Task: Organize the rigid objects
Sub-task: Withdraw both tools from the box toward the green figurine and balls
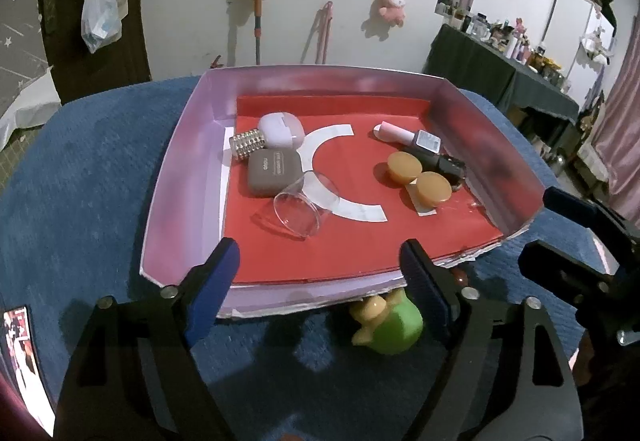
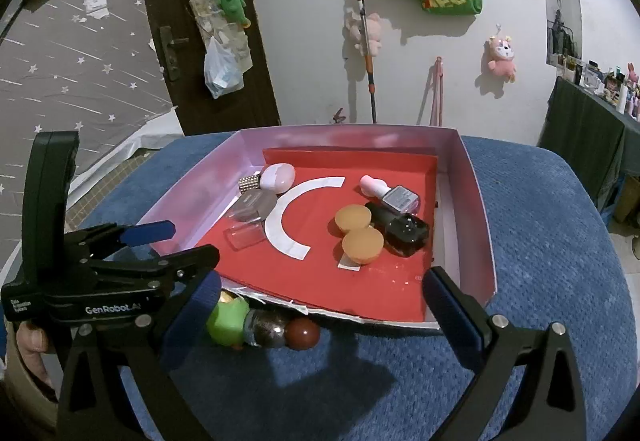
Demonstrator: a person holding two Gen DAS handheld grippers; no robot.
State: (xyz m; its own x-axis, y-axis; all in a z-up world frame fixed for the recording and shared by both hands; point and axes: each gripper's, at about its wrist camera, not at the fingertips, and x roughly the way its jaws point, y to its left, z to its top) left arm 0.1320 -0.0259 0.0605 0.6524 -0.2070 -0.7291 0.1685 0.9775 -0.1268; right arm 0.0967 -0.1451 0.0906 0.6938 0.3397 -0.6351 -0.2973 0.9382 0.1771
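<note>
1. Grippers: left gripper and right gripper both stand spread wide, nothing between the jaws, hovering at the near edge of the pink-walled tray.
2. Leftovers: green toy, shiny metallic piece and brown ball lie on the blue cloth, touching the tray's near wall.
3. Advice: take the green toy across its body, lift clear of the wall, and set it on bare red floor, away from the tipped clear cup.

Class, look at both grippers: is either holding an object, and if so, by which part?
Neither. The left gripper and right gripper both have open, empty jaws, near the box.
</note>
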